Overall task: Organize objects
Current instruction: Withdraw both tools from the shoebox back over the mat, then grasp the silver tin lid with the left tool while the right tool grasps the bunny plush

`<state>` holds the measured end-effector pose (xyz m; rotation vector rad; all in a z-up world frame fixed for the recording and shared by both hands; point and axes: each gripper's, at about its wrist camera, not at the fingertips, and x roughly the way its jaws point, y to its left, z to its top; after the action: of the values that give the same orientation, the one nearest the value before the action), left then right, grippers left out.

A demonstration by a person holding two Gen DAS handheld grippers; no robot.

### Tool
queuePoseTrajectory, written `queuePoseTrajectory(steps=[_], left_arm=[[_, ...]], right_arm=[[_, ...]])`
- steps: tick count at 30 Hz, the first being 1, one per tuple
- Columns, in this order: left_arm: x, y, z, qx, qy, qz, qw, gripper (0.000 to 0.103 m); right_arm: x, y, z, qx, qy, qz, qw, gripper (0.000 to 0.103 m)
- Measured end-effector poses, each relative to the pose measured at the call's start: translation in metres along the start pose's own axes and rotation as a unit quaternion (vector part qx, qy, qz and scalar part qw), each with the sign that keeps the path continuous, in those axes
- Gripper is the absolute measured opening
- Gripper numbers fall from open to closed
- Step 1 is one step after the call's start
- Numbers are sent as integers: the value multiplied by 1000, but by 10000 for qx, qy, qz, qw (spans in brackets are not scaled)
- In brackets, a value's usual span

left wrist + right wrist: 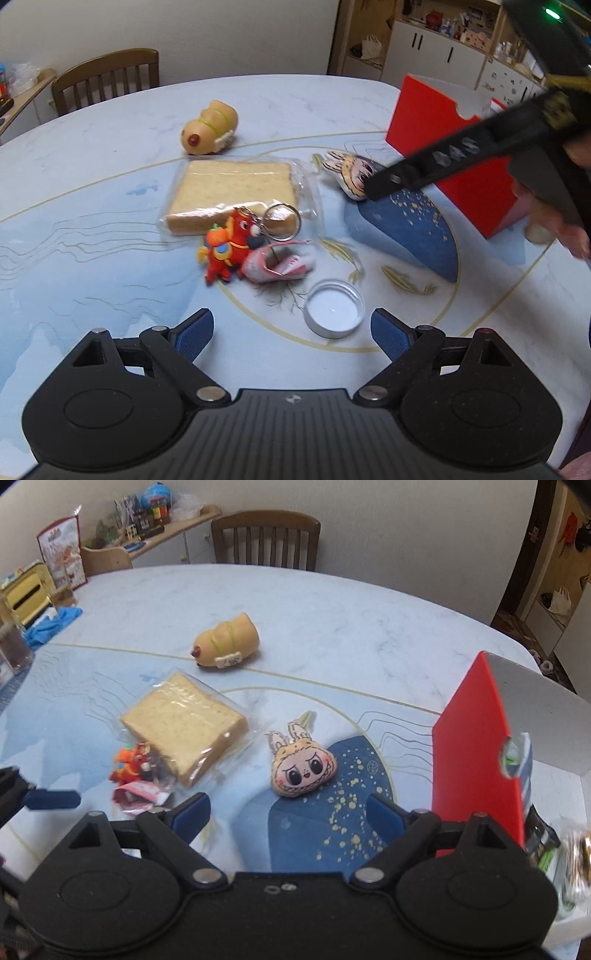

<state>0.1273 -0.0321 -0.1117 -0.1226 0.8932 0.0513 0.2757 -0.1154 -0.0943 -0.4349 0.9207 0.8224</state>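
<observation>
Both tongs wide and empty over the cluttered tabletop.

Left tongs hover by the white lid; right tongs above the bunny-eared charm, beside the red box.

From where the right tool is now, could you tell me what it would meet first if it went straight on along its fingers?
Most likely the bunny-faced plush charm: it lies on the table just ahead of the open right tool, roughly centred between the fingers. Depth is uncertain.

Wooden chair at the table's far edge — left of the chair a cluttered sideboard, nearer along that side blue cloth, dark glass.
</observation>
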Motion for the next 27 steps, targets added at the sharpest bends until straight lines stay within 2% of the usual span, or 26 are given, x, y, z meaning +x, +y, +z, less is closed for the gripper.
queuePoseTrajectory(steps=[15, 24, 27], left_arm=[[19, -34, -11, 671, -124, 20, 9977, 92], [23, -38, -10, 665, -233, 104, 9975, 92], [21, -39, -9, 668, -285, 115, 9973, 81]], right_arm=[[50, -4, 8, -108, 216, 13, 9997, 87], [59, -11, 12, 31, 186, 20, 9998, 74], [60, -13, 13, 112, 199, 55, 9997, 67]])
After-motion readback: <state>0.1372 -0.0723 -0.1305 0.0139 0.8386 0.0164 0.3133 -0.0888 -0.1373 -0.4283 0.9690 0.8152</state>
